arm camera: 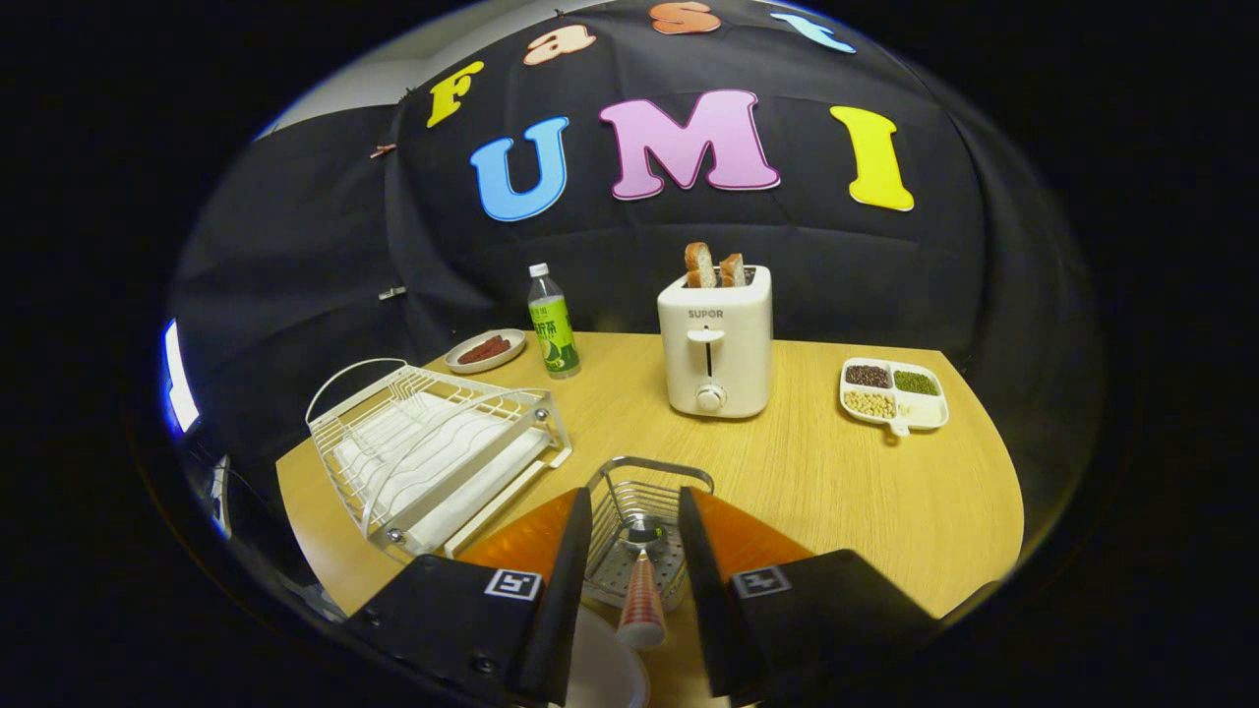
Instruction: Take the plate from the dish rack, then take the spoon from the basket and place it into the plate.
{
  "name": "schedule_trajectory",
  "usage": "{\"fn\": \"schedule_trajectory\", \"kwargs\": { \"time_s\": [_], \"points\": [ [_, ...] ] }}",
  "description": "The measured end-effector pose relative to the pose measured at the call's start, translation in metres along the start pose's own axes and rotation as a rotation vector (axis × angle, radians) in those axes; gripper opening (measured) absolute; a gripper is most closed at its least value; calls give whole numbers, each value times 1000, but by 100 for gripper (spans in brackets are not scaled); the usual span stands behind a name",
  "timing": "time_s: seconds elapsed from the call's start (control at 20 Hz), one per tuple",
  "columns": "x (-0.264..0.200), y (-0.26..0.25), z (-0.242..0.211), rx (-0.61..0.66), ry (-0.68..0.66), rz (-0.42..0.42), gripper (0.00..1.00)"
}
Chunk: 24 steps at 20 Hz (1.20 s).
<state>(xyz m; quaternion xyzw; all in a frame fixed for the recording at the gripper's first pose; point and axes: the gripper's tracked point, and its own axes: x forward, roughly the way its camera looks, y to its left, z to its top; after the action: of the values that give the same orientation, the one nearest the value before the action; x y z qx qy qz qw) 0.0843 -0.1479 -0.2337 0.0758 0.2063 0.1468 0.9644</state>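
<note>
A small wire basket (629,482) stands on the wooden table just ahead of my fingers. A spoon (641,600) with a striped handle leans in it, its metal bowl down in the basket and its handle pointing back toward me. My gripper (635,501) is open, its fingers well apart on either side of the basket and spoon, touching neither. A white plate (602,674) lies on the table close below the fingers, partly hidden by the left one. The white wire dish rack (433,452) stands to the left of the basket with no plate in it.
Beyond the basket stands a white toaster (715,344) with two bread slices. A green-labelled bottle (554,324) and a small dish of sausage (485,350) are behind the rack. A divided dish of beans (893,393) sits to the right.
</note>
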Motion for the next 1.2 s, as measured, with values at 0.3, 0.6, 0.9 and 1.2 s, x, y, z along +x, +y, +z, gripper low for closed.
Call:
{"fn": "schedule_trajectory", "kwargs": {
  "time_s": [0.3,0.6,0.9,1.2],
  "points": [
    [4,-1,0,-9,-9,0,25],
    [-11,7,21,0,12,22,22],
    [-59,24,77,3,-47,94,22],
    [-102,79,62,-45,-22,261,22]
  ]
}}
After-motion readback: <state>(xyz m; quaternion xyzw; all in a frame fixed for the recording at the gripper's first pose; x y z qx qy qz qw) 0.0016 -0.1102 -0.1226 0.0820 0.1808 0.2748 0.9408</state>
